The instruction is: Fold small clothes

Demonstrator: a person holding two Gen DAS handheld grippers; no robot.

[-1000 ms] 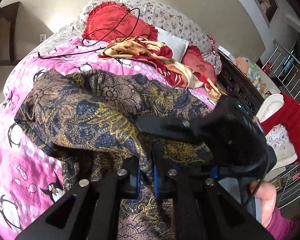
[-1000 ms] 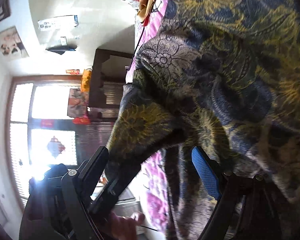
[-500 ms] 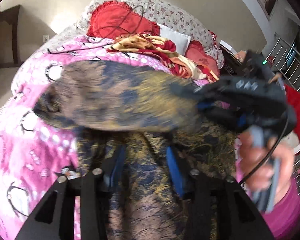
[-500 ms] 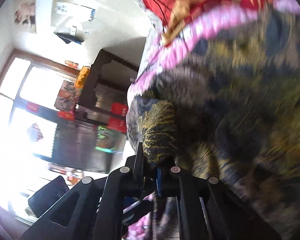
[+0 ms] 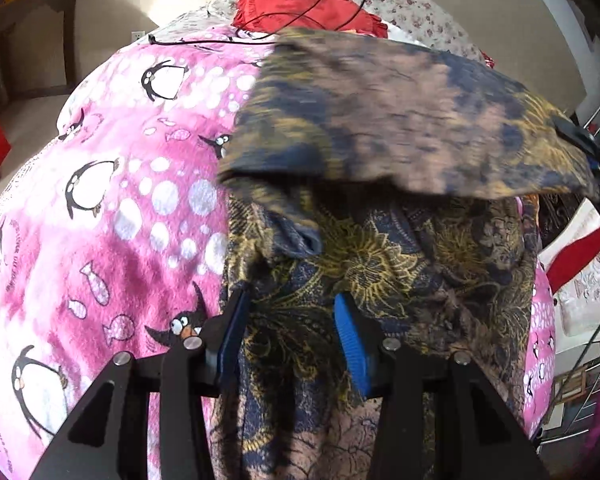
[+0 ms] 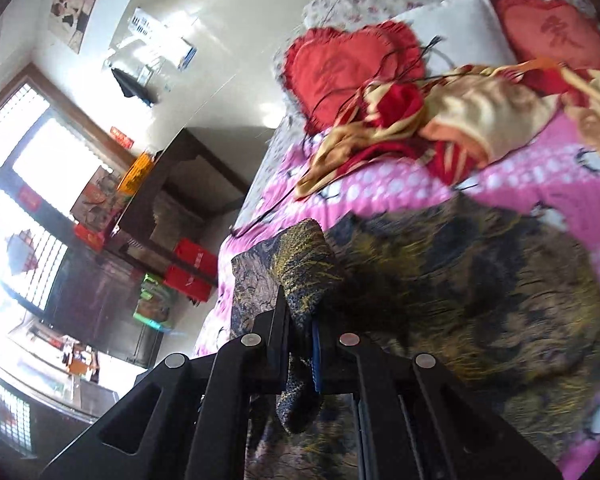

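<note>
A dark blue garment with a gold floral print (image 5: pixel 380 272) lies on a pink penguin blanket (image 5: pixel 112 200). My left gripper (image 5: pixel 292 320) is open, its blue pads (image 5: pixel 350 336) resting over the garment's near part. My right gripper (image 6: pixel 300 324) is shut on a bunched edge of the garment (image 6: pixel 304 272) and holds a flap of it (image 5: pixel 400 120) lifted over the rest. The right gripper's tip shows at the far right of the left wrist view (image 5: pixel 588 152). The garment spreads to the right in the right wrist view (image 6: pixel 480 288).
A red heart cushion (image 6: pixel 348 68), a white pillow (image 6: pixel 468 28) and a crumpled red and gold cloth (image 6: pixel 440 120) lie at the bed's head. A black cable (image 5: pixel 300 12) crosses the cushion. A dark wooden cabinet (image 6: pixel 180 192) stands beside the bed.
My left gripper let go of the garment and opened. My right gripper shut on the garment's edge and carried a flap up and over toward the right.
</note>
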